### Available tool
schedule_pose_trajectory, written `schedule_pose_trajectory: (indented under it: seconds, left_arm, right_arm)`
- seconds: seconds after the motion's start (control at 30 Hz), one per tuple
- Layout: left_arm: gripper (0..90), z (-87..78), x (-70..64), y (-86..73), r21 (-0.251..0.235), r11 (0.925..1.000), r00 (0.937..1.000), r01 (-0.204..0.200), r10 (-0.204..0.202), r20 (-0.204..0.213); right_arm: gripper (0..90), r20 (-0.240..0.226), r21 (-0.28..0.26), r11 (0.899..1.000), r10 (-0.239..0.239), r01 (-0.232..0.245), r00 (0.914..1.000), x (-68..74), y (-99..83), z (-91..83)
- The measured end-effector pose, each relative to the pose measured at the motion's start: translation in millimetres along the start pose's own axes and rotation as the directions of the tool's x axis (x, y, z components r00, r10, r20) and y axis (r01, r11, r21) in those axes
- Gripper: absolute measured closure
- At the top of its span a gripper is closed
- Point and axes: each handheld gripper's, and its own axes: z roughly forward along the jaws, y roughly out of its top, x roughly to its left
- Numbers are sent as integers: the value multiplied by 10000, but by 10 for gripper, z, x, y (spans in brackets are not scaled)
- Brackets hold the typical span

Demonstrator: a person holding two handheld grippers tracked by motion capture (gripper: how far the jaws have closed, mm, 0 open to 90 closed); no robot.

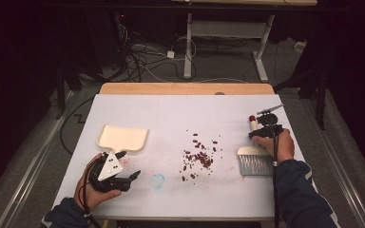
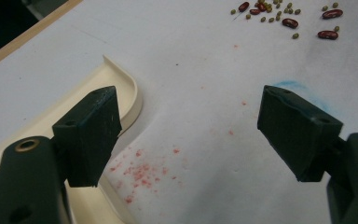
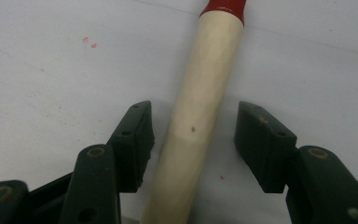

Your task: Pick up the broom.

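Cream dustpan (image 1: 122, 137), scattered beans (image 1: 199, 156), and red-tipped brush (image 1: 254, 154) lie apart.

You're working in what looks like a lab or test room, not a home. Your table (image 1: 123, 107) wears a white sheet over a wooden top, stained red and blue between your jaws and the spilled beans (image 1: 198, 154). Beyond the far edge, loose cables (image 1: 142, 59) snake across a grey floor (image 1: 228, 64) around the white metal legs of an adjustable desk (image 1: 188, 42). Dark curtains (image 1: 24, 57) close off the sides.
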Motion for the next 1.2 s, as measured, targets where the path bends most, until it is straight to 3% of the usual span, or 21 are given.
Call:
schedule_pose_trajectory:
  seconds: [0.17,0.27,0.5,0.63,0.83,0.87,0.93,1.0,1.03,1.07,1.1,1.13,1.17,1.2]
  left_arm:
    - [212,-1,-21,5,83,9999,10000,-84,84,-5]
    - [212,12,-26,7,134,9999,10000,-83,83,43]
    - [211,48,-19,14,170,9998,9998,-36,32,201]
    - [211,55,-20,19,175,9998,9997,-4,0,236]
    - [211,64,-10,19,177,9998,9998,-15,11,200]
    - [211,62,-9,19,165,9999,9998,5,-8,191]
    - [211,59,-8,18,173,9998,9999,26,-29,164]
    - [211,54,-7,18,165,9999,9999,48,-51,132]
    - [211,50,-8,18,163,9999,9999,36,-38,127]
    - [211,47,-11,17,166,9999,9999,38,-40,120]
    - [211,46,-13,16,157,9999,9999,42,-44,119]
    - [211,44,-15,17,161,9999,9999,31,-33,118]
    - [211,40,-17,18,154,9999,9999,27,-29,111]
    - [211,40,-17,18,154,9999,9999,27,-29,111]
  right_arm:
    - [507,-75,-174,9998,9,-10,10000,-2,-23,1]
    - [635,-57,-245,9997,-28,26,10000,34,-14,-6]
    - [669,145,-296,9996,34,-29,9999,75,-17,-10]
    - [706,117,-667,9978,-16,24,9999,96,-54,-9]
    - [706,-264,-1573,9870,296,-334,9992,65,-167,-54]
    - [707,-490,-2015,9784,369,-460,9981,66,-197,-120]
    - [707,-623,-2247,9730,393,-524,9973,68,-211,-154]
    - [708,-967,-2943,9531,437,-705,9944,82,-269,-250]
    - [708,-967,-2943,9531,437,-705,9944,82,-269,-250]
    - [708,-1040,-3158,9462,397,-708,9938,82,-292,-277]
    - [707,-1297,-3562,9318,252,-703,9912,88,-333,-336]
    - [707,-1297,-3562,9318,252,-703,9912,88,-333,-336]
    - [708,-1338,-3937,9168,150,-670,9909,100,-375,-407]
    - [708,-1338,-3937,9168,150,-670,9909,100,-375,-407]
